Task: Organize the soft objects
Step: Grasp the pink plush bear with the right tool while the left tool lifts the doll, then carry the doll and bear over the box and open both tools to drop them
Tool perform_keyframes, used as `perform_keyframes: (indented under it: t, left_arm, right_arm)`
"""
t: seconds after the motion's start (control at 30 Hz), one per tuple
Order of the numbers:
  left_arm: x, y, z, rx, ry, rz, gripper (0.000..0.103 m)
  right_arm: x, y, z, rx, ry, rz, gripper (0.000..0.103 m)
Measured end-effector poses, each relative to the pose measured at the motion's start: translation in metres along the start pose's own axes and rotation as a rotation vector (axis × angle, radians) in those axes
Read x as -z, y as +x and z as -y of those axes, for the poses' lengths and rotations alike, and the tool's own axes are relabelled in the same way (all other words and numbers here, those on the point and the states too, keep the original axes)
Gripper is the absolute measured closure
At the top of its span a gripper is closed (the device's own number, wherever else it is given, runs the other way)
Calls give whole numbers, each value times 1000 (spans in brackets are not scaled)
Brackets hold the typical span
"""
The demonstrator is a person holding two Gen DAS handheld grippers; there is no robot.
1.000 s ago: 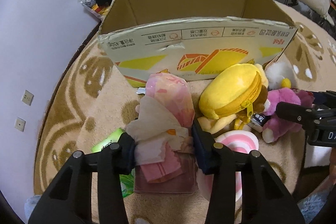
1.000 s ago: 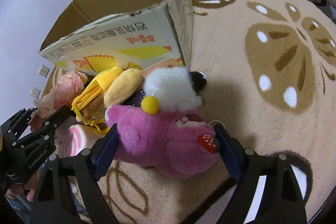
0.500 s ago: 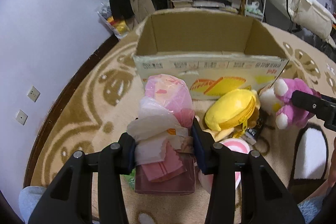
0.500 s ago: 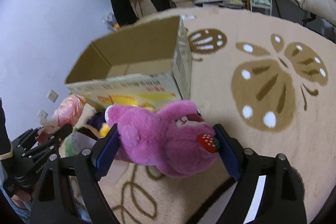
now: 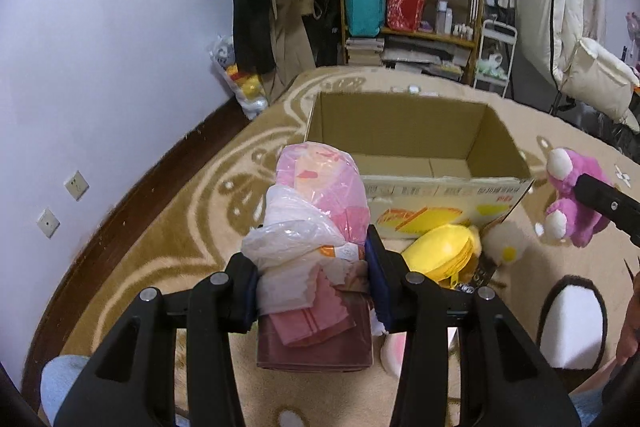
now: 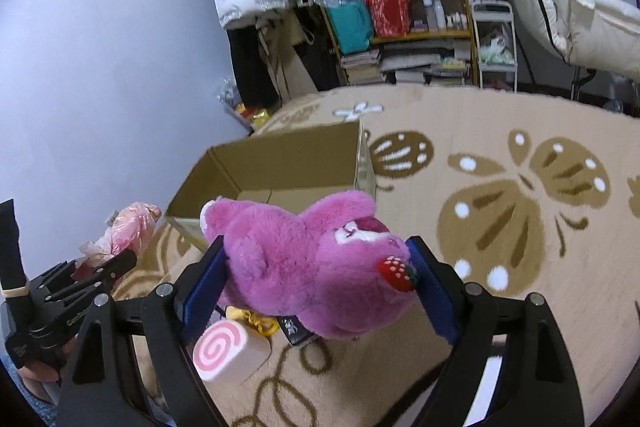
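Beige patterned carpet [image 6: 500,327] now lies well below both loads. Left hand-held gripper [image 5: 312,287] pinches the pink bag bundle [image 5: 316,211], right hand-held gripper [image 6: 316,283] the purple plush [image 6: 316,267], lifted toward the cardboard box [image 5: 400,123] ahead, probably for dropping in.

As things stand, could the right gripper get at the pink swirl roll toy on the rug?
Probably not: the right gripper is shut on the purple plush bear, which fills the gap between its fingers and hangs above the swirl roll. It would need to release first.
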State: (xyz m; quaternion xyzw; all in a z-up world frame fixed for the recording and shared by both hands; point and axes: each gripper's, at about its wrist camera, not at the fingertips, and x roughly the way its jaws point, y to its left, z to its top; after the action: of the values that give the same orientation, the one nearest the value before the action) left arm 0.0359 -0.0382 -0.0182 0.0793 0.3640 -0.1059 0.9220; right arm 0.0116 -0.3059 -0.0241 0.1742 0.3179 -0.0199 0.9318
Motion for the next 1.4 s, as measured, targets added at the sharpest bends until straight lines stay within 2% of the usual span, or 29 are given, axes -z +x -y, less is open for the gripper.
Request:
perform_keyframes:
  t: [0.33,0.43,0.57,0.97,1.17,1.4]
  left_arm:
    - [-31,-27,5,-16,47,120,60]
    - [-42,-28,4,-23,44,138,60]
    - [-56,-23,2,-74,62,164,60]
    - [-96,14,3,-85,83,172,60]
    - [-99,42,11,-93,131,158,60]
    - [-100,69,12,-54,108,123,60]
  right_arm:
    - [-31,-27,-24,-3,-70,121,13]
    - [-41,-26,-31,-2,-96,139,13]
    - [-54,-12,-36,-1,-113,137,13]
    - [-68,42,-34,12,-143,115,13]
    - [-67,70,-25,8,-146,82,13]
    - [-68,90,-26,-8,-165,74,13]
